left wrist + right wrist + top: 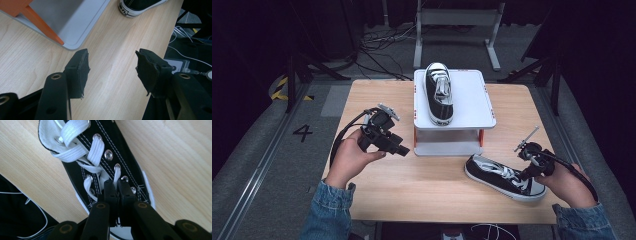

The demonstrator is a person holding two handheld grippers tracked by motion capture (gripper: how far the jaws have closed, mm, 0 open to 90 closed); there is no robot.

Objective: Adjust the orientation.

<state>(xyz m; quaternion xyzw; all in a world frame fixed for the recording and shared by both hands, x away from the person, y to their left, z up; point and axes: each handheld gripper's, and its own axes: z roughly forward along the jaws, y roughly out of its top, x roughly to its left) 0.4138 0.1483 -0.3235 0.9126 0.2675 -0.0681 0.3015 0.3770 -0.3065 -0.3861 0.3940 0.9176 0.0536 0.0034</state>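
A black canvas shoe (499, 177) with white laces lies on the wooden table at the front right, its toe pointing right. My right gripper (526, 174) is over its toe end. In the right gripper view that gripper (116, 182) is shut on a white lace (116, 173) low in the lacing of the shoe (117, 147). A matching second shoe (439, 92) rests on a white stand (472, 100). My left gripper (404, 150) hovers left of the stand, open and empty. In its own view the left gripper (112, 53) points over bare wood toward the shoe's heel (135, 6).
The white stand (75, 22) has orange legs and a lower shelf, close to the left gripper's tip. The table's front edge (452, 220) lies near both hands. Cables and a metal frame (457, 30) are on the floor beyond the table.
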